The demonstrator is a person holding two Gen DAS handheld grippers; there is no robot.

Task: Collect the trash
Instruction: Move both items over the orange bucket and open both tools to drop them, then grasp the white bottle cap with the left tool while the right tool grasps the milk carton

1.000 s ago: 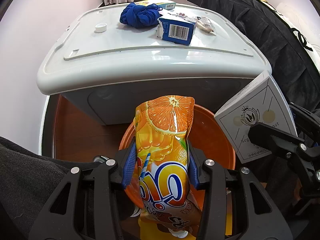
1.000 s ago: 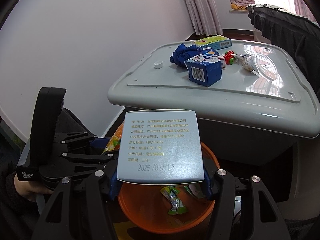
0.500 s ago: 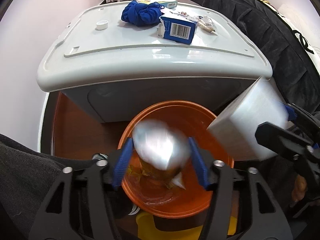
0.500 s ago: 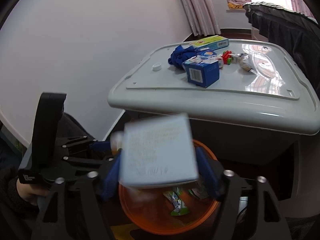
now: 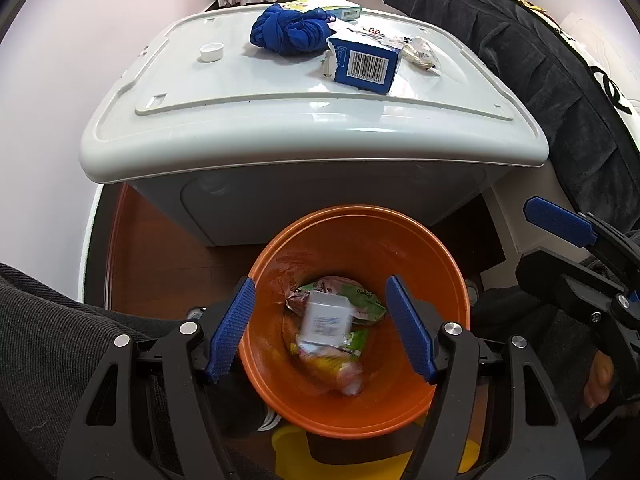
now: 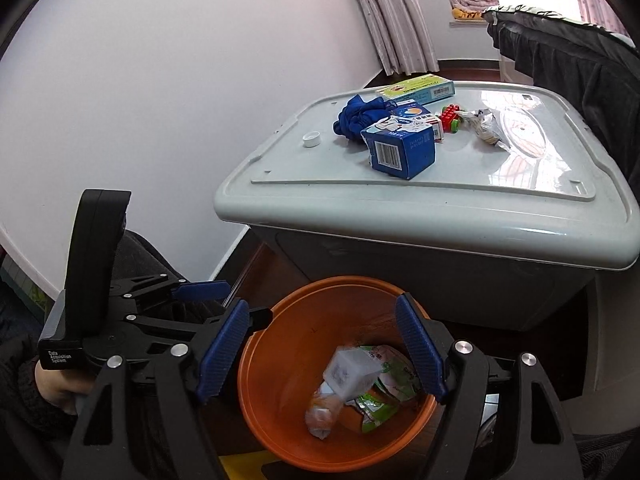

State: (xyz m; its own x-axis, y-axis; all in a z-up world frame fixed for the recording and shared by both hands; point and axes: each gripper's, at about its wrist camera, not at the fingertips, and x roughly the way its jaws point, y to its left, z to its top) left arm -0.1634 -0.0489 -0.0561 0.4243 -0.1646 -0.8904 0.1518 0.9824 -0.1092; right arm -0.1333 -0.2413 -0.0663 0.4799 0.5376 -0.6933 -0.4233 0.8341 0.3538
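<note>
An orange bin [image 5: 360,212] [image 6: 340,280] stands on the floor under both grippers. Inside it a white box [image 5: 326,316] [image 6: 350,372] lies on top of green wrappers [image 5: 364,300] [image 6: 376,408]. Beside the box lies an orange juice pouch [image 5: 340,372] [image 6: 320,416], blurred. My left gripper [image 5: 319,280] hangs over the bin; its jaws are opening and nothing is between them. My right gripper [image 6: 322,299] is open and empty above the bin's rim. On the grey storage box lid [image 5: 280,128] [image 6: 440,208] lie a blue carton [image 5: 366,66] [image 6: 402,148] and a crumpled wrapper [image 5: 418,52] [image 6: 486,128].
A blue cloth [image 5: 290,32], a white cap [image 5: 211,52], a green box [image 6: 416,90] and a red toy [image 6: 450,116] also sit on the lid. Black fabric [image 5: 560,80] hangs at the right. Something yellow [image 5: 292,444] shows under the bin.
The left gripper let go of the juice pouch and the right gripper let go of the white box. Both fell into the orange bin, and both pairs of jaws now stand wider.
</note>
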